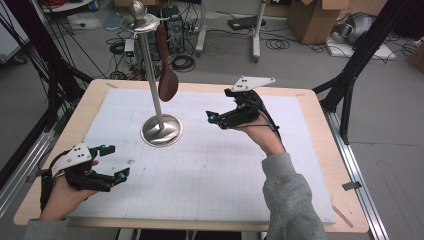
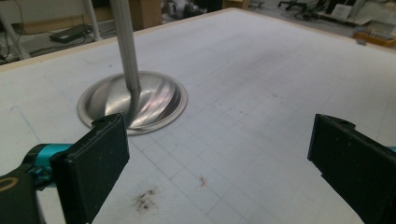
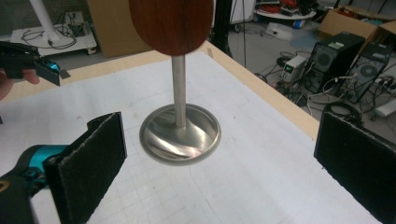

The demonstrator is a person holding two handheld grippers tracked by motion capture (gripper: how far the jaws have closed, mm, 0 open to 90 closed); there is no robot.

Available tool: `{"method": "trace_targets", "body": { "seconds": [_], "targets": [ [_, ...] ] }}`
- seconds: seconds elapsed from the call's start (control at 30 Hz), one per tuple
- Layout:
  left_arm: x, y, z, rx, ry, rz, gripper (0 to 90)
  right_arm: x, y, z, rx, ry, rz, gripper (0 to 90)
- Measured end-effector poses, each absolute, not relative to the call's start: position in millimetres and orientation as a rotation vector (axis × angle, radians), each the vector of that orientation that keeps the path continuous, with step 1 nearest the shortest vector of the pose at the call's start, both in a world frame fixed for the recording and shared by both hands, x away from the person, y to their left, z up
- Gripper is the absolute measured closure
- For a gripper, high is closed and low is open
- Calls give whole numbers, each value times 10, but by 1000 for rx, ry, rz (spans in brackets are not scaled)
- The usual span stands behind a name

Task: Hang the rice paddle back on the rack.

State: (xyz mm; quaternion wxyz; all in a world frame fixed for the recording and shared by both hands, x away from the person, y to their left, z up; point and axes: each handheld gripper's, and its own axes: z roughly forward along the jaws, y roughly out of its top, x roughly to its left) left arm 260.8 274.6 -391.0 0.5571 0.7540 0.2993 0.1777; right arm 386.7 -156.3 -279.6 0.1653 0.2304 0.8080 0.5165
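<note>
Ahead of open right tongs (image 3: 219,158), spoon (image 3: 170,23)

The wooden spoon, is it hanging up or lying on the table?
Hanging up. The wooden spoon dangles from the top of the metal stand, bowl downward, above the white mat. Both grippers are open and apart from it.

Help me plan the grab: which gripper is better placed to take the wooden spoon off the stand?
Right. The right gripper is raised, open and aimed at the wooden spoon; the left gripper sits low near the table edge.
</note>
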Motion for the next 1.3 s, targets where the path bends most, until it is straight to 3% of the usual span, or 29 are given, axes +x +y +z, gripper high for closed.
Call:
{"method": "trace_targets", "body": {
  "seconds": [1.17,1.3],
  "targets": [
    [2638,2726,-3917,1775,719,429,59,3262,-2062,-3423,652,2313,1553,12],
    [2629,2730,-3896,1730,692,378,59,3237,-2165,-3532,703,2308,1631,12]
  ]
}}
